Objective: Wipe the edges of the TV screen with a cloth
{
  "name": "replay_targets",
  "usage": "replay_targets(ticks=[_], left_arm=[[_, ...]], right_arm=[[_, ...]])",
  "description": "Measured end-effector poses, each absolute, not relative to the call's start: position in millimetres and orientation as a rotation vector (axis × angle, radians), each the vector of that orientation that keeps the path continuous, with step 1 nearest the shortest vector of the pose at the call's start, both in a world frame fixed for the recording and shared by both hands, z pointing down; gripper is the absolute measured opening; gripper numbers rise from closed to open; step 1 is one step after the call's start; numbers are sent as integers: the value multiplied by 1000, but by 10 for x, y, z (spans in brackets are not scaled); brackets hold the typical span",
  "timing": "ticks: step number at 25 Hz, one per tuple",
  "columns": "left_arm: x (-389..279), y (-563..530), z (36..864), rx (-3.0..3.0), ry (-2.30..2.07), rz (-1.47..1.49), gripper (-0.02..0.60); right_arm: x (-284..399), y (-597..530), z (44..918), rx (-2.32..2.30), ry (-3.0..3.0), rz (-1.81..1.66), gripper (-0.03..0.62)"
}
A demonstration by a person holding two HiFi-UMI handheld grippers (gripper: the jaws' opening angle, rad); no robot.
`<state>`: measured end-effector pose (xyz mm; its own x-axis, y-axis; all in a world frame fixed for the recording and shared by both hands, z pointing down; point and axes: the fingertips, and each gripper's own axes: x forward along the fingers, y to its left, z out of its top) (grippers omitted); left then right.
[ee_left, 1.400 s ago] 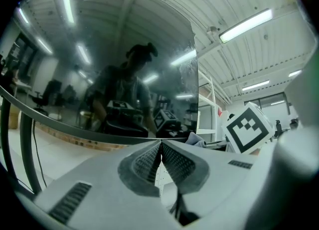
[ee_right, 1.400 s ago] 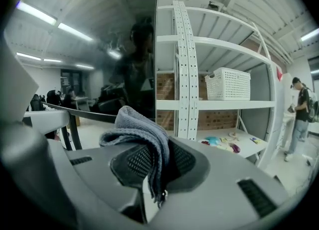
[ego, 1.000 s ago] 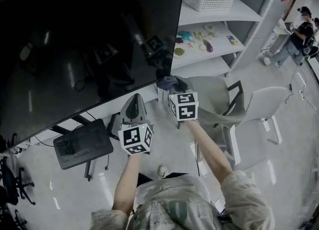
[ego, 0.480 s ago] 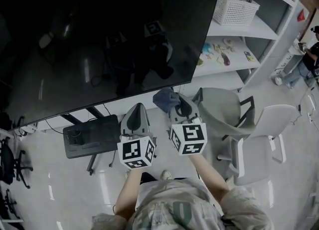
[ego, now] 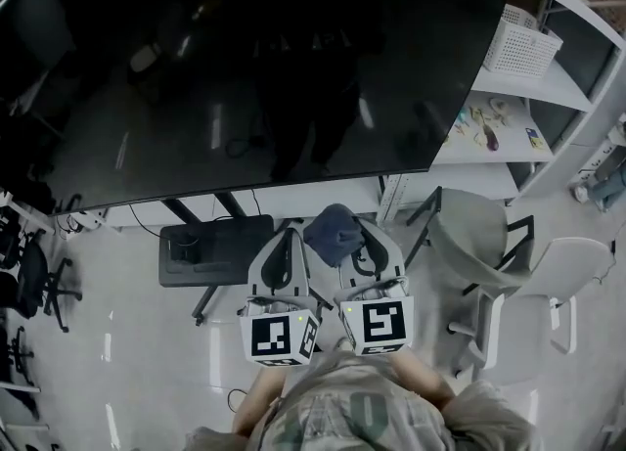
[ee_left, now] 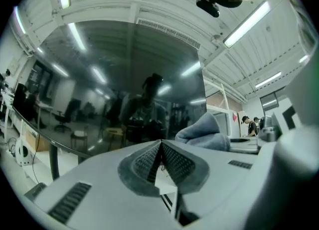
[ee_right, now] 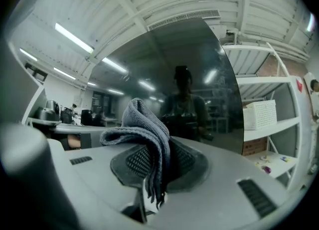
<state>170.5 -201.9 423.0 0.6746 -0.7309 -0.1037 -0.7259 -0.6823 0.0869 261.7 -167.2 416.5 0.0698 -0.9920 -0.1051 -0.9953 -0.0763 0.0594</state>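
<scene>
A large dark TV screen [ego: 245, 67] fills the upper head view, and its bottom edge runs above both grippers. My right gripper [ego: 344, 240] is shut on a grey-blue cloth [ego: 333, 231], which bunches up out of its jaws a little below that edge. In the right gripper view the cloth [ee_right: 147, 139] hangs folded over the closed jaws, with the TV screen [ee_right: 179, 94] ahead. My left gripper [ego: 285, 240] sits beside it, shut with nothing held. The left gripper view has the cloth [ee_left: 205, 134] at its right and the TV screen [ee_left: 114, 94] in front.
A black box [ego: 210, 248] lies on the floor under the TV. Grey chairs [ego: 479, 244] stand at the right. White shelves [ego: 523, 116] hold a basket [ego: 528, 43] and small items. Black office chairs [ego: 34, 283] stand at the left.
Both grippers have drawn back and down toward my body, away from the TV's bottom edge. The view has shifted so the screen now spans more of the frame. The cloth stays gripped.
</scene>
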Motion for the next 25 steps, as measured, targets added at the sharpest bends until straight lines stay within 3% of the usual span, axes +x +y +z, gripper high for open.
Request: replay_targets(ticks=[25], left_arm=[[1628, -1807, 4164, 2894, -1212, -273, 14]], right_arm=[[2715, -1382, 4213, -2317, 2115, 162, 63]])
